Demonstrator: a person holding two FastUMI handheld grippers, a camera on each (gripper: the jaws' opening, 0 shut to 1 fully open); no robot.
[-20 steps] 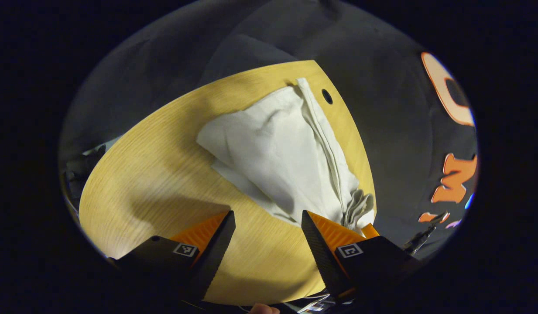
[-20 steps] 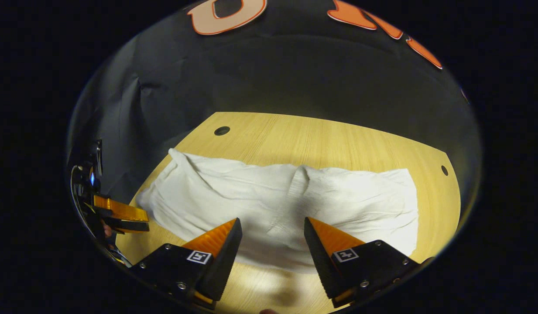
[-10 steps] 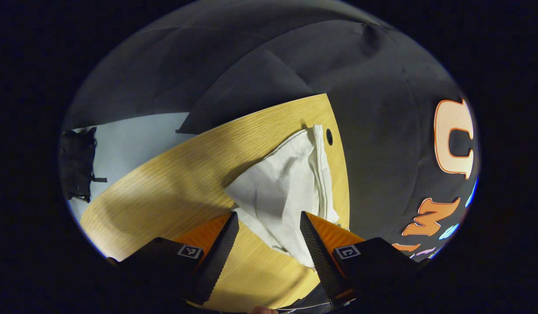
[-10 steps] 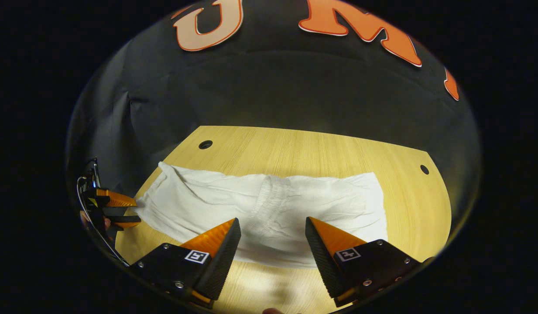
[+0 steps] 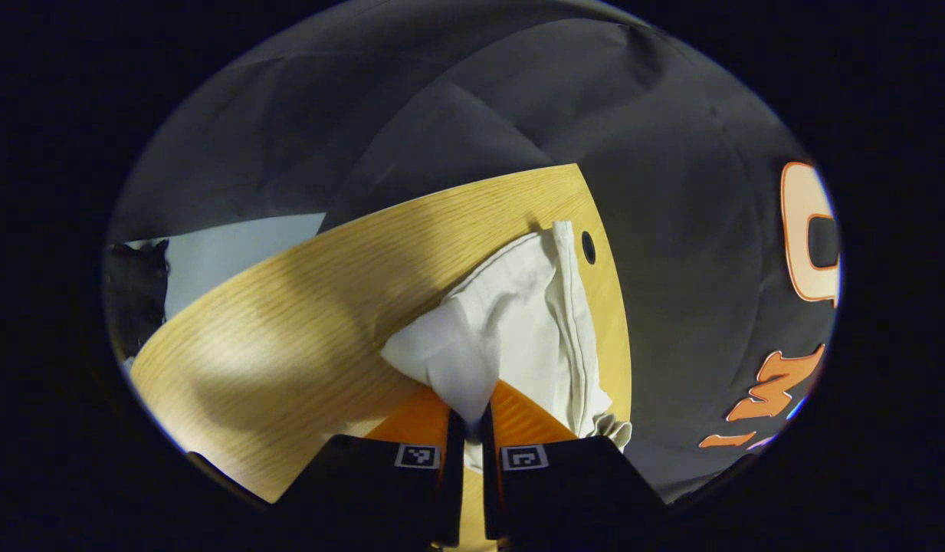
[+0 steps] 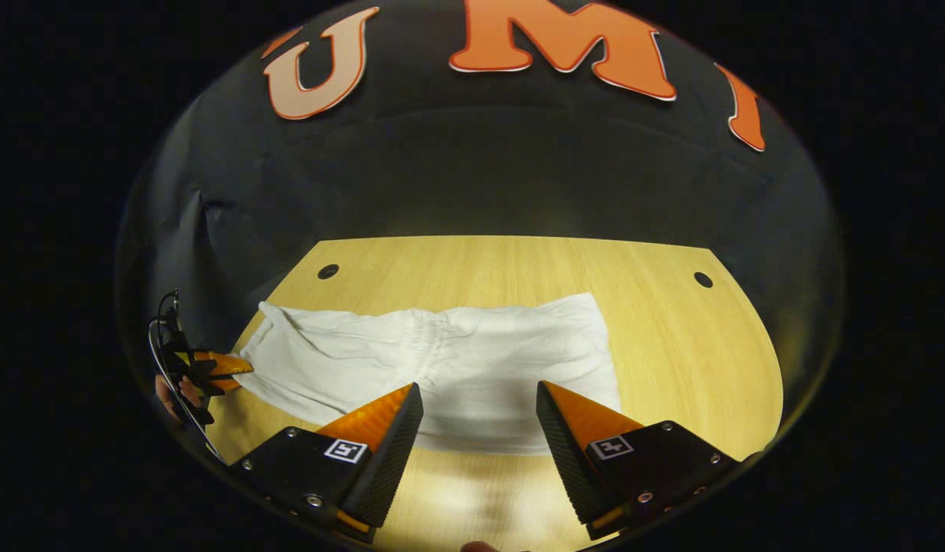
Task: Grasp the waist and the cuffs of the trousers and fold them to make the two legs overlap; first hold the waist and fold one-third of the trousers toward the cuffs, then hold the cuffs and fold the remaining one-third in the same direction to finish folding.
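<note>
Trousers (image 6: 441, 368), white and wrinkled, lie in a long band across the wooden table (image 6: 671, 345); which end is the waist is hard to tell. In the left gripper view their near corner (image 5: 461, 383) disappears between the left gripper (image 5: 466, 425), whose fingers pinch it. The right gripper view shows the full garment, with the right gripper (image 6: 480, 422) spread apart above its near edge, gripping nothing, and the left gripper (image 6: 219, 366) at the cloth's left end.
</note>
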